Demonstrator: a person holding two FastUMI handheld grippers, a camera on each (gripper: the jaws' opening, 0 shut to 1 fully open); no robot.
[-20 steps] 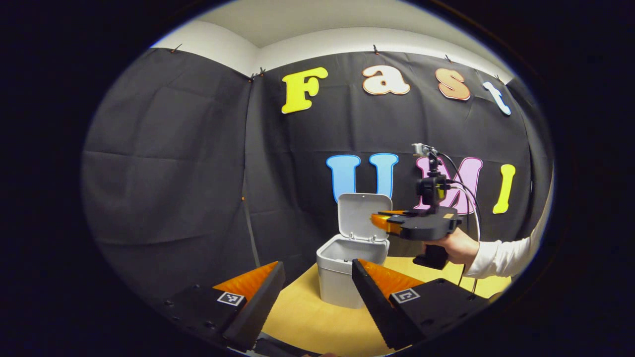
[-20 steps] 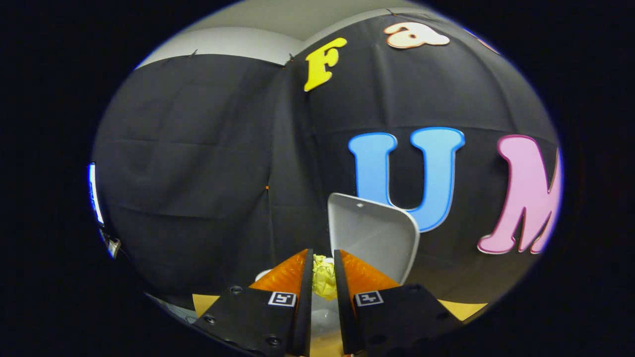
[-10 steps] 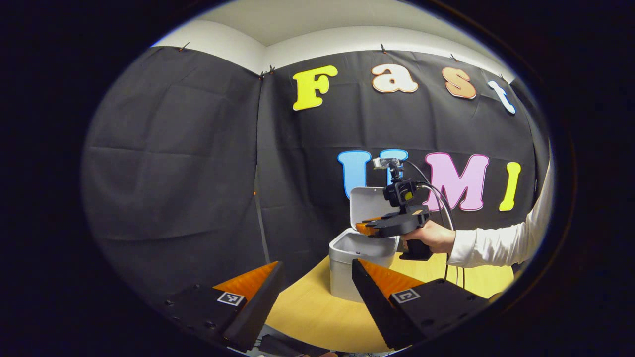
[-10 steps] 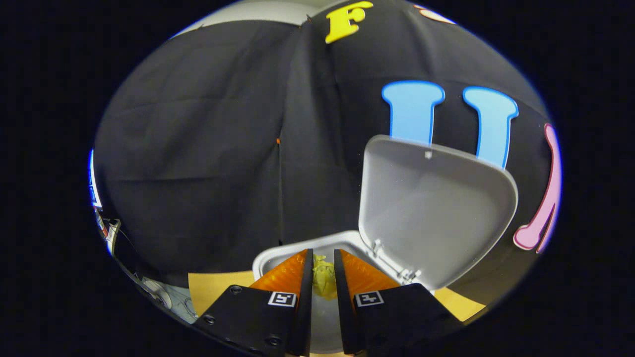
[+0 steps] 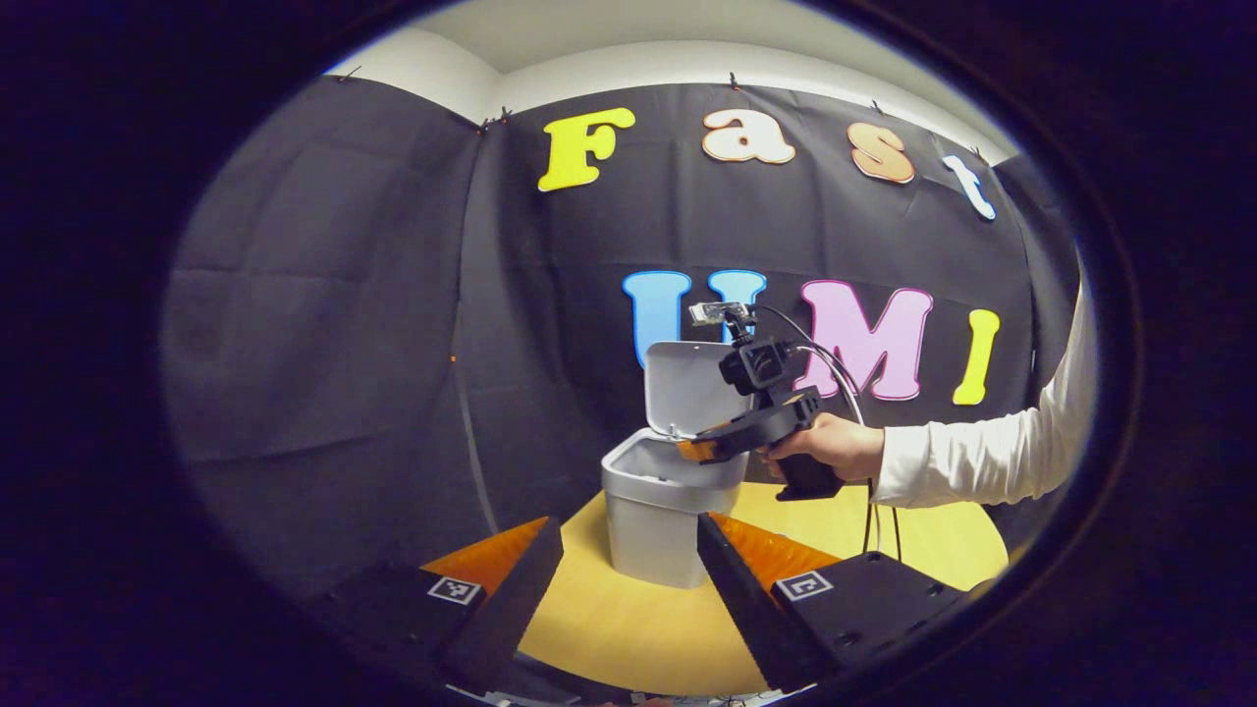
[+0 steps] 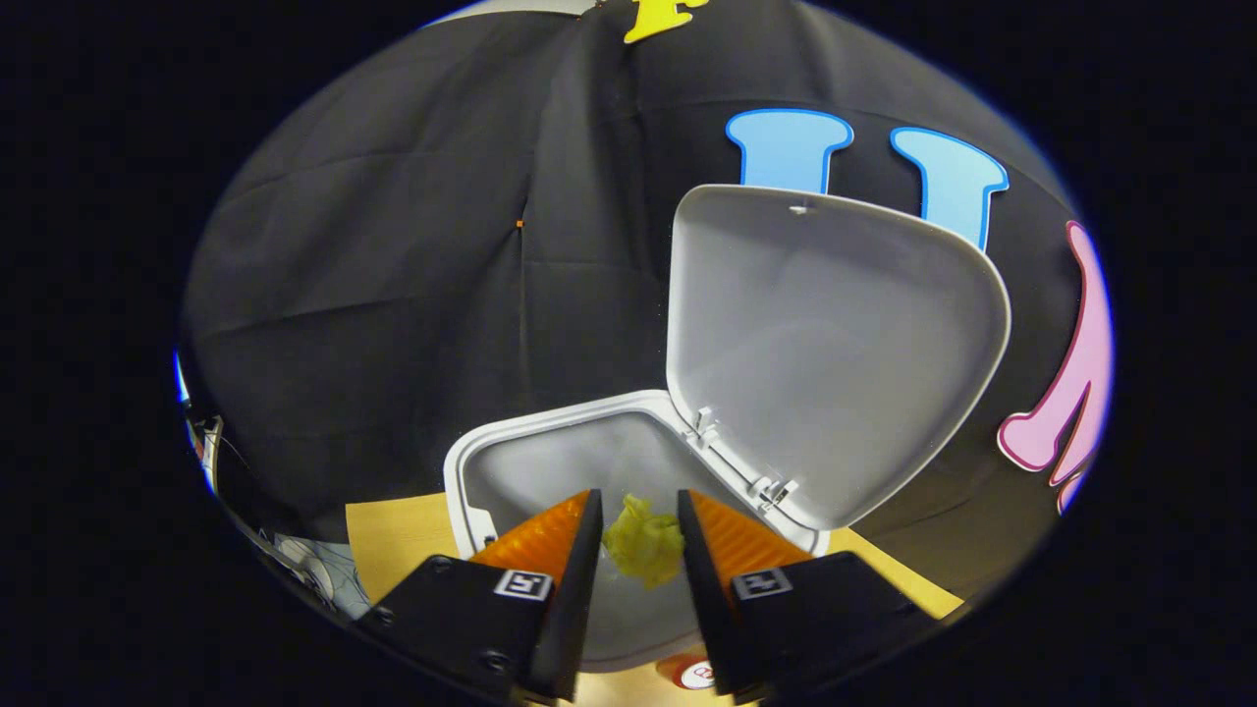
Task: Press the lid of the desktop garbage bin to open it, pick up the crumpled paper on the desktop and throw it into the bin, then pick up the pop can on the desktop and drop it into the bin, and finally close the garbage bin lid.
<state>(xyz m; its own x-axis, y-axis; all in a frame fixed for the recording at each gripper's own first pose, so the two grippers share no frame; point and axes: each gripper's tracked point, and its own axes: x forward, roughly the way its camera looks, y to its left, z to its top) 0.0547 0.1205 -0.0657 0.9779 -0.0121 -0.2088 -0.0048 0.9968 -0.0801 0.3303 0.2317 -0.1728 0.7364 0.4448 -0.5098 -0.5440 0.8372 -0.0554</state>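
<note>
The right tongs (image 6: 633,511) are hanging parted directly above the open bin (image 6: 550,442), the crumpled paper (image 6: 643,538) dropping free between them into it. Left tongs (image 5: 628,550) are waiting open, nearer the tabletop (image 5: 638,628).

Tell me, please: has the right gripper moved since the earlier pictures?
Yes. In the left gripper view the right gripper has come leftward and down, to above the open bin. Its fingers have parted; the crumpled paper looks released.

bin (image 6: 471,471) mouth open from above, upright lid (image 6: 835,344) behind
</note>
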